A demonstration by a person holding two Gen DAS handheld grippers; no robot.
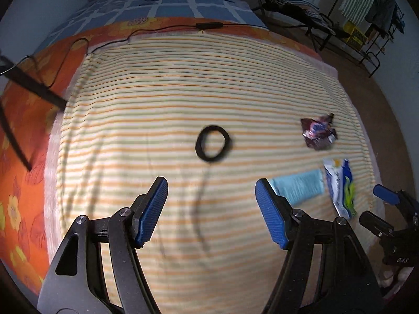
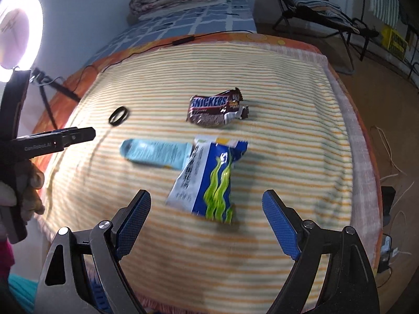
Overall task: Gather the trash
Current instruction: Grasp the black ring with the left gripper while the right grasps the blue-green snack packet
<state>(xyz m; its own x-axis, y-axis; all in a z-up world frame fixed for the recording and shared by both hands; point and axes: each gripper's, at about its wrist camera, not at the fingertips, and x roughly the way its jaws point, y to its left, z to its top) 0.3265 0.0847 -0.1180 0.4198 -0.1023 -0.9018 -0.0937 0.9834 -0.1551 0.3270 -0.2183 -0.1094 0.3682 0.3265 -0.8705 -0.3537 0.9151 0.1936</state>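
Three pieces of trash lie on a striped blanket [image 2: 275,144]: a brown Snickers wrapper [image 2: 213,108], a light blue flat packet [image 2: 157,153] and a blue and white wrapper with green waves [image 2: 209,183]. In the left wrist view they lie to the right: the Snickers wrapper [image 1: 318,133], the light blue packet [image 1: 298,185] and the blue and white wrapper [image 1: 340,185]. My right gripper [image 2: 207,222] is open and empty, just short of the blue and white wrapper. My left gripper [image 1: 212,209] is open and empty over bare blanket, short of a black ring [image 1: 213,143].
The black ring [image 2: 119,116] lies left of the trash. A black cable [image 1: 162,30] runs along the blanket's far edge. A ring light [image 2: 18,34] on a stand is at the left. The blanket's right edge drops to brown floor [image 2: 379,99] with chairs and a rack.
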